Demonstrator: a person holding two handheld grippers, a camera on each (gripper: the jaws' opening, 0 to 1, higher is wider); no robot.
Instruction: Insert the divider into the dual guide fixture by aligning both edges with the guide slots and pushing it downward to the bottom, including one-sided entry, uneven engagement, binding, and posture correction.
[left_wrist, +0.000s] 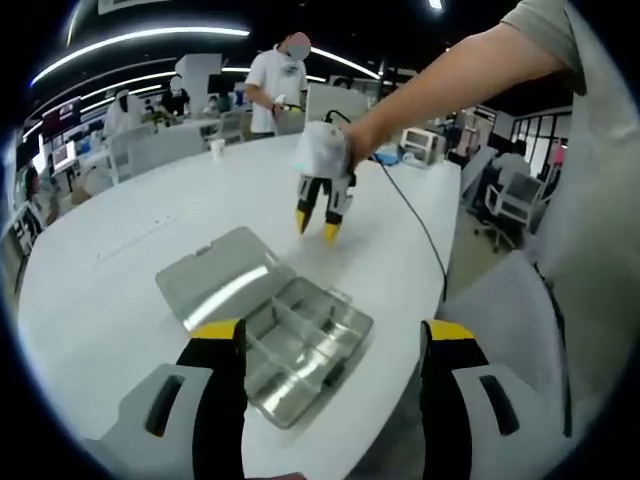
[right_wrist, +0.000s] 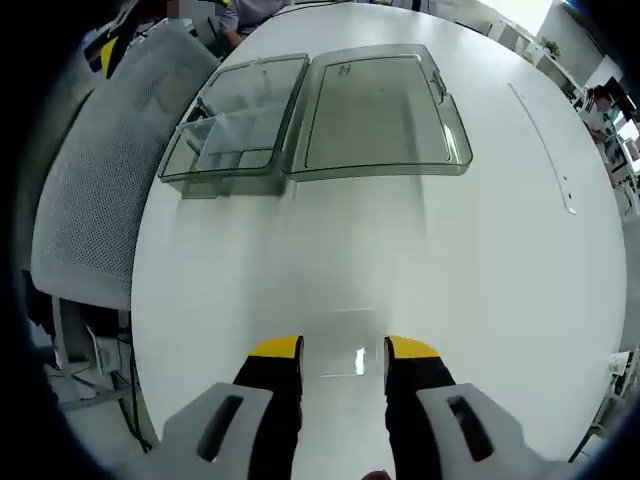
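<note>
A clear plastic organiser box lies open on the white table (left_wrist: 120, 250). Its compartment tray (left_wrist: 305, 345) (right_wrist: 235, 135) holds guide slots, and its flat lid (left_wrist: 215, 268) (right_wrist: 380, 110) is folded out beside it. My left gripper (left_wrist: 333, 335) hovers over the tray's near edge, wide open and empty. My right gripper (right_wrist: 343, 348) (left_wrist: 315, 228), held by a person's hand, is low over the bare table, apart from the box. Its jaws stand narrow, and a faint clear divider (right_wrist: 352, 345) spans the gap between them.
A grey mesh chair (right_wrist: 95, 200) (left_wrist: 510, 310) stands at the table's edge beside the tray. A black cable (left_wrist: 415, 225) trails from the right gripper across the table. A paper cup (left_wrist: 218, 148) and a standing person (left_wrist: 275, 90) are at the far side.
</note>
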